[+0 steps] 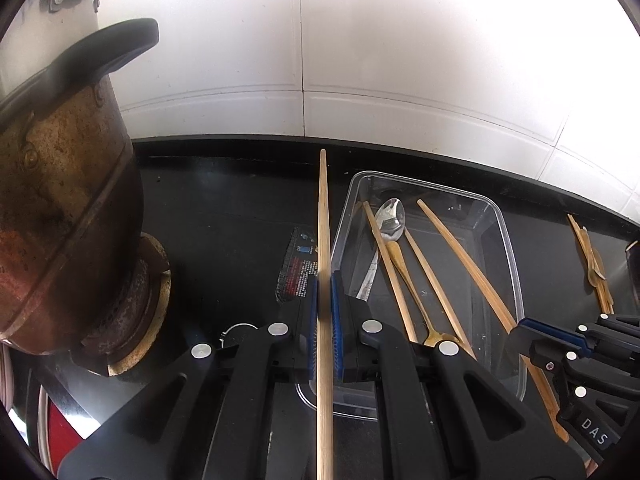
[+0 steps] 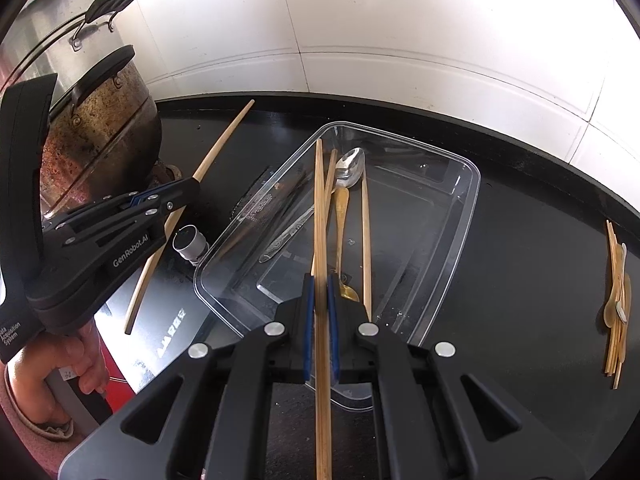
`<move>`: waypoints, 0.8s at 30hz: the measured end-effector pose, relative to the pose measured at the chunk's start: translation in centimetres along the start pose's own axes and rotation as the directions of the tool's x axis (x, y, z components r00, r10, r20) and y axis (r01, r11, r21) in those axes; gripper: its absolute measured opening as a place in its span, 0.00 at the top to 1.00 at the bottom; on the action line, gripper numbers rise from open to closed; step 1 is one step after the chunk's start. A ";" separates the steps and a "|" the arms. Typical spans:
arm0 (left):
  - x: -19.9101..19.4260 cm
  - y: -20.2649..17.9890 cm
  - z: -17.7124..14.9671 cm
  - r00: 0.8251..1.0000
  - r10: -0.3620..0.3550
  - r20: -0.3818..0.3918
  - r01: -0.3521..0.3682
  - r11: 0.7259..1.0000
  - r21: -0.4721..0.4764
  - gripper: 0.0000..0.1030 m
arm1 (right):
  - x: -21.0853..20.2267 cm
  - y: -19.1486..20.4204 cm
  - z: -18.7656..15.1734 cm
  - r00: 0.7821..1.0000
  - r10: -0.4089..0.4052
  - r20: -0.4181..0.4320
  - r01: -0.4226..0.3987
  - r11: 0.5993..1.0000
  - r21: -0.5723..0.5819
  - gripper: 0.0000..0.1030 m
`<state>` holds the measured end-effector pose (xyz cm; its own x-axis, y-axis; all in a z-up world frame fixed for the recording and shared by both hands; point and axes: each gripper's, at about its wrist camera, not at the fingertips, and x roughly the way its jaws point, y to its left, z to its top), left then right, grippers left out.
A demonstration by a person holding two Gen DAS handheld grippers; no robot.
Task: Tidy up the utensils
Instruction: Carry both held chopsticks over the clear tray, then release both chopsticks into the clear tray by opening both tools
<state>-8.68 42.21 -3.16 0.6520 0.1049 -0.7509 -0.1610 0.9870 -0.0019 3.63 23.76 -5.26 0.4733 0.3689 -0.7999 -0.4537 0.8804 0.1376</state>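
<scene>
Left gripper [image 1: 325, 280] pinches one wooden chopstick [image 1: 323, 216] just left of the clear container [image 1: 514, 264]. Right gripper [image 2: 320, 284] pinches a chopstick pair [image 2: 319, 200] above its near rim. Spoons [image 2: 350, 168] lie inside; a utensil pile [image 2: 616, 300] rests near the black counter's [image 2: 520, 280] right edge.

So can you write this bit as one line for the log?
left gripper: shut on chopstick | right gripper: shut on chopstick pair over tub | pile waiting

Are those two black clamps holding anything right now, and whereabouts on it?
Yes. The left gripper pinches one wooden chopstick around mid-length. The right gripper pinches a pair of chopsticks, also around mid-length.
</scene>
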 end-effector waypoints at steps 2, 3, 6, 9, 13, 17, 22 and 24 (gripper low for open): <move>0.1 -0.1 0.0 1.000 -0.012 -0.012 0.012 1.000 -0.005 0.95 | -0.1 -0.2 0.0 1.000 0.000 0.001 0.000 1.000 0.013 0.93; 0.1 -0.1 0.1 1.000 -0.020 -0.021 0.020 1.000 -0.006 0.95 | 0.0 -0.5 -0.1 1.000 0.003 -0.003 -0.003 1.000 0.029 0.93; 0.4 -0.2 0.4 0.997 -0.058 -0.054 0.057 0.998 -0.024 0.95 | 0.2 -1.0 -0.2 1.000 0.000 -0.015 0.001 0.999 0.054 0.93; 0.4 -0.3 0.6 0.996 -0.072 -0.054 0.071 0.997 -0.029 0.95 | 0.1 -1.2 -0.2 1.000 -0.005 -0.009 0.005 0.998 0.059 0.93; 0.6 -0.6 0.9 0.993 -0.101 -0.057 0.099 0.995 -0.033 0.95 | -0.2 -1.5 0.0 1.000 -0.020 0.013 0.019 0.997 0.072 0.93; 1.1 -0.7 1.5 0.979 -0.195 -0.062 0.191 0.980 -0.063 0.95 | -0.6 -2.4 0.2 0.997 -0.052 0.053 0.046 0.993 0.112 0.93; 2.5 -0.8 2.7 0.925 -0.367 -0.100 0.355 0.927 -0.119 0.95 | 0.2 -4.9 1.2 0.997 -0.042 0.062 0.025 0.966 0.256 0.93; 3.5 -0.6 2.9 0.906 -0.405 -0.120 0.387 0.910 -0.146 0.95 | 0.6 -6.4 1.5 0.997 -0.008 0.072 -0.018 0.934 0.358 0.93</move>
<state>-4.19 42.35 -3.91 0.5670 -0.3192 -0.7593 -0.0022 0.9213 -0.3889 7.97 18.85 -5.75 0.5302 0.3822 -0.7569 -0.1621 0.9218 0.3520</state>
